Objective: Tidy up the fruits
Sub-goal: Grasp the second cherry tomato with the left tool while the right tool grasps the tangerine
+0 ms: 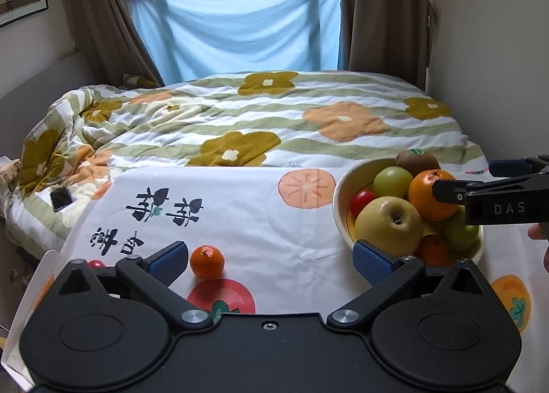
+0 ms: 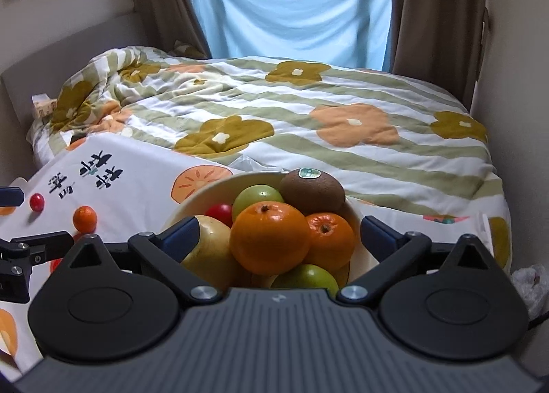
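A cream bowl point(image 1: 341, 194) full of fruit stands on a white printed cloth point(image 1: 240, 221). It holds a yellow apple point(image 1: 389, 224), a large orange point(image 2: 269, 242), a kiwi point(image 2: 312, 190), green fruits and a red tomato point(image 1: 362, 200). A small mandarin point(image 1: 207, 261) and a small red tomato point(image 2: 36, 202) lie loose on the cloth to the left. My left gripper point(image 1: 271, 261) is open and empty; the mandarin sits just inside its left finger. My right gripper point(image 2: 279, 238) is open above the bowl point(image 2: 192, 200), its fingers either side of the large orange.
Beyond the cloth lies a bed with a flowered quilt point(image 1: 274, 118), and a phone point(image 1: 61, 199) rests on its left side. A wall stands close on the right point(image 2: 514, 84). A white plastic bag point(image 2: 528, 286) lies at the right edge.
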